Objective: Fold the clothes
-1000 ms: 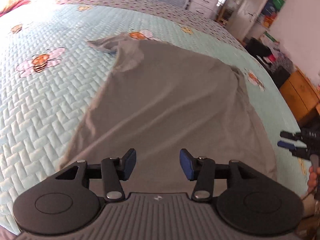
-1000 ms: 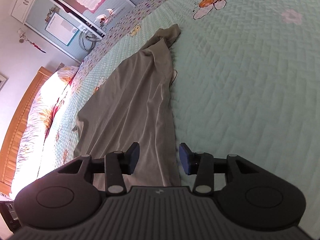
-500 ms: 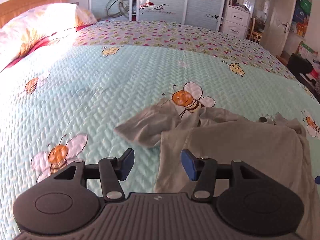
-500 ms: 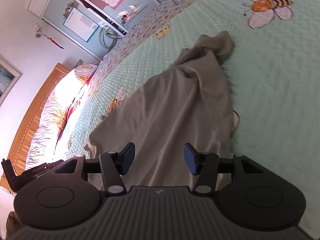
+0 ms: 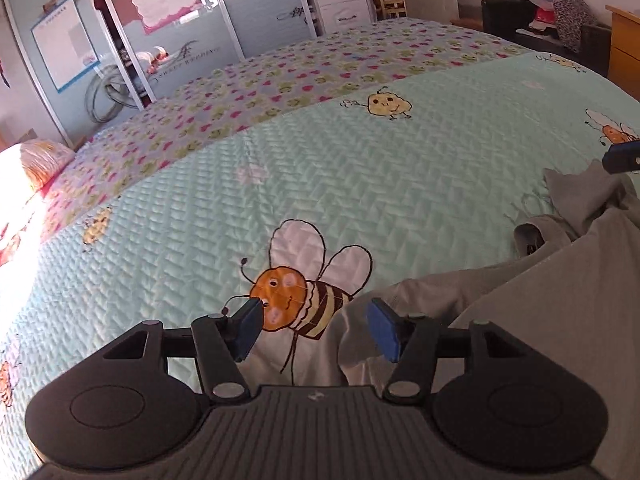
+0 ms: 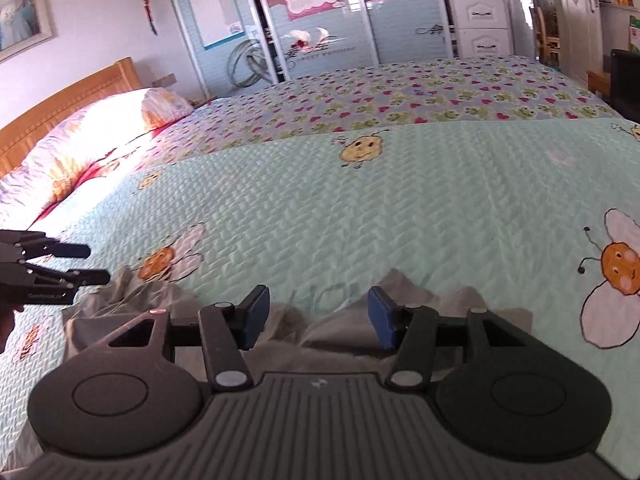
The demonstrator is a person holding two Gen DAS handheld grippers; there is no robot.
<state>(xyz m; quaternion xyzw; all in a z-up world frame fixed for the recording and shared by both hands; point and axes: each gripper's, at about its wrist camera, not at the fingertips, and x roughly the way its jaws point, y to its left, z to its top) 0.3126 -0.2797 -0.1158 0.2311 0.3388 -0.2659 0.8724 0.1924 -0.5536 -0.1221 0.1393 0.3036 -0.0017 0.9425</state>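
While the grey shirt (image 5: 560,300) lies rumpled on the near right of the quilt (image 5: 360,184), the left gripper (image 5: 316,330) hovers wide open and empty over its sleeve; the right gripper (image 6: 316,316), equally spread, grips nothing, apparently above the collar.

Open quilt (image 6: 400,208) ahead of both grippers; only rumpled grey garment (image 5: 560,288) underneath.

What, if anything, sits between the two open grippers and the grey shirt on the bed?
Nothing visible does. The left gripper hovers open at the grey shirt's edge, the right gripper open just over its far hem; only bedspread lies around.
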